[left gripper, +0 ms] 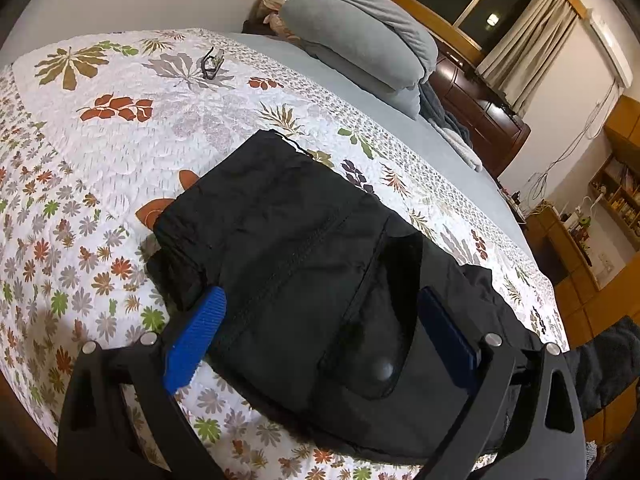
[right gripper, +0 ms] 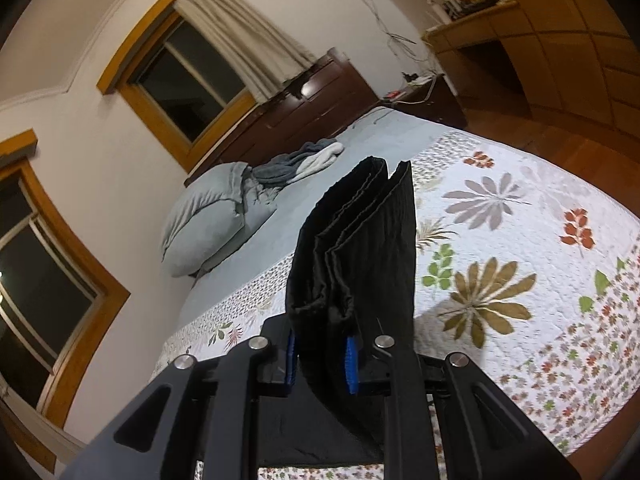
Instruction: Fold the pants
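Note:
Black pants [left gripper: 304, 248] lie folded on the floral quilt [left gripper: 120, 160], a snap pocket facing up near me. My left gripper [left gripper: 322, 292] is open; its blue fingers [left gripper: 200, 332] straddle the near end of the pants, one on each side. In the right wrist view, my right gripper [right gripper: 321, 340] is shut on a bunched, layered part of the black pants [right gripper: 360, 240]. That fabric stands up from between the blue pads [right gripper: 351, 364], lifted above the quilt [right gripper: 520, 260].
Grey pillows [left gripper: 360, 40] and a dark wooden headboard [left gripper: 480, 112] lie at the bed's far end. A small dark object [left gripper: 211, 63] rests on the quilt far off. Grey and white cloths [right gripper: 304, 160] sit near a pillow [right gripper: 208, 220]. Wooden floor [right gripper: 540, 128] borders the bed.

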